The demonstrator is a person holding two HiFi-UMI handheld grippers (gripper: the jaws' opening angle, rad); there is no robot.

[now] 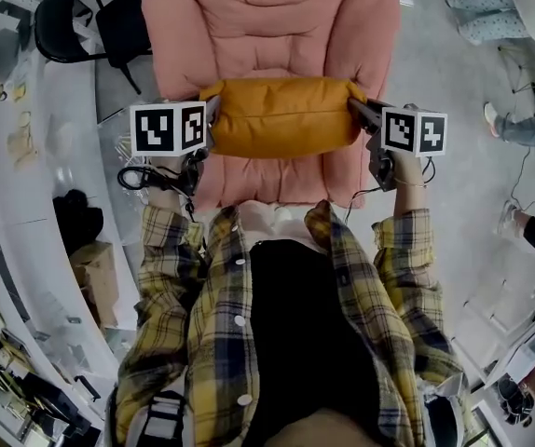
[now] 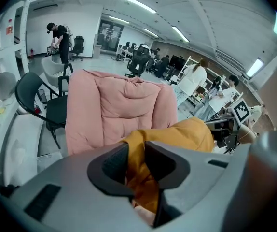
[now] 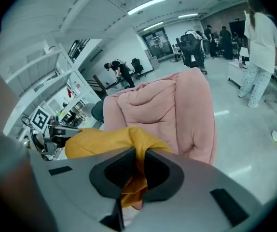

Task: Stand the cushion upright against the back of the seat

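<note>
Plump mustard-yellow fabric cushion [image 1: 281,115] hangs over the pink quilted seat [image 1: 267,17], long axis running left to right. The left gripper [image 2: 136,152] and right gripper [image 3: 139,161] each pinch a bunched end.

We count two hand-held grippers: the left hand-held gripper [image 1: 209,121] and the right hand-held gripper [image 1: 357,108]. Each carries one marker cube [image 1: 170,128], which makes two cubes. Between the two lies one mustard cushion [image 1: 281,115]. Just beyond both is one pink padded seat [image 1: 267,17]. One black chair [image 1: 72,21] stands left of the left hand-held gripper. The people farther off are too small and too cut off for us to count.
</note>
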